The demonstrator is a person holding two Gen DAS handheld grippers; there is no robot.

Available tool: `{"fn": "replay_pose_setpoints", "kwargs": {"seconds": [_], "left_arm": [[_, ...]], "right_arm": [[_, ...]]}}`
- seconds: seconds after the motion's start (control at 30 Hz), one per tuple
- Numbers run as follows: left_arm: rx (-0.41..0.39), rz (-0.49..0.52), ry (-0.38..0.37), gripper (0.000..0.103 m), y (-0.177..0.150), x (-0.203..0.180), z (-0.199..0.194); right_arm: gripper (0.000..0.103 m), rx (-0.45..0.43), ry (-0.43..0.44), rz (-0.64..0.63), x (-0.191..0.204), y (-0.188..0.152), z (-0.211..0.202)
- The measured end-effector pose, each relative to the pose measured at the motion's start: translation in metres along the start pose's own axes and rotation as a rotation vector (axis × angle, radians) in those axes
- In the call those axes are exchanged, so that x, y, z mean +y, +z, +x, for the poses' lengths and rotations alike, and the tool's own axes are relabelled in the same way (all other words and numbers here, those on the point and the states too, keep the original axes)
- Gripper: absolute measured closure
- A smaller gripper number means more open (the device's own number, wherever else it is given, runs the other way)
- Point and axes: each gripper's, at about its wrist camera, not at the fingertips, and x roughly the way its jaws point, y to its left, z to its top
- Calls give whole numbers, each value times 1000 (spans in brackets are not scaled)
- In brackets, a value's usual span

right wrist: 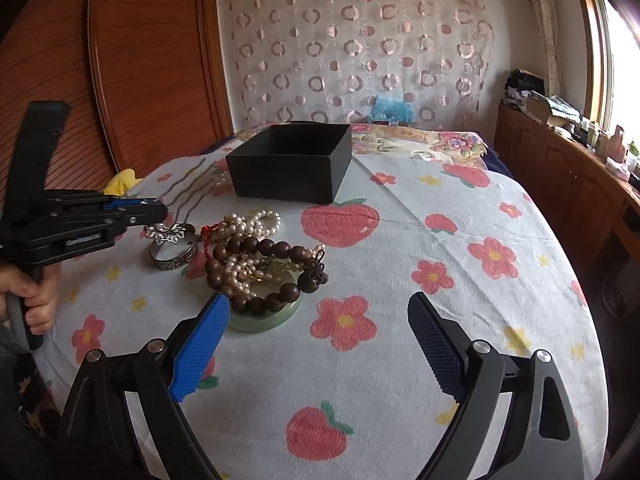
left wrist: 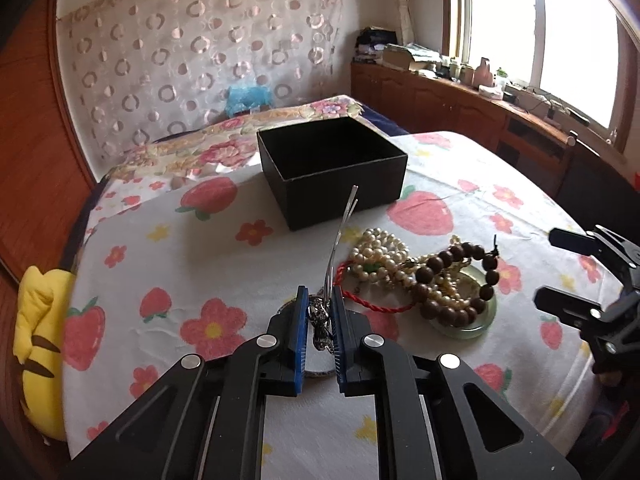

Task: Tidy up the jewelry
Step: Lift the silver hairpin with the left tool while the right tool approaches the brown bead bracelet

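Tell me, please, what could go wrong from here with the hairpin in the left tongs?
1. The left tongs pinch only the ornate head of the hairpin; its long prongs could swing and let it slip.
2. The prongs may catch the black box rim.
3. The head sits beside the silver bangle, which could snag.

Cloth: we see a white tablecloth (right wrist: 400,280) with red strawberries and flowers on it.
Curtain: we see a thin curtain (right wrist: 360,48) with pink rings on the back wall.
Yellow toy: a soft yellow toy (left wrist: 38,344) sits at the cloth's left edge.
Blue thing: something blue and fluffy (left wrist: 248,98) is by the curtain.
Window: bright window (left wrist: 532,24), wooden cabinet (left wrist: 460,108) under it with many small things on top.
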Motion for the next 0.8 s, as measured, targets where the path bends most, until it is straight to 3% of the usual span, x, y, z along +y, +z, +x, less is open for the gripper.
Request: {"fn": "replay_pose_setpoints", "kwargs": {"seconds": [0.13,0.4,0.63,0.8], "left_arm": [[-35,-15,-16,93,2,-3,-15],[-70,-25,-16,93,3,-9,-27],[-64,-33,-19,93,-1,-7,-24],[-67,-37,-21,93,-2,-6,-23]], "right_arm": [[11,14,17,-14,-2,10,5],[42,111,89,-1,-13,32,35],[52,160,130,25,-11,34,52],[69,197,134,20,-8,30,60]]}}
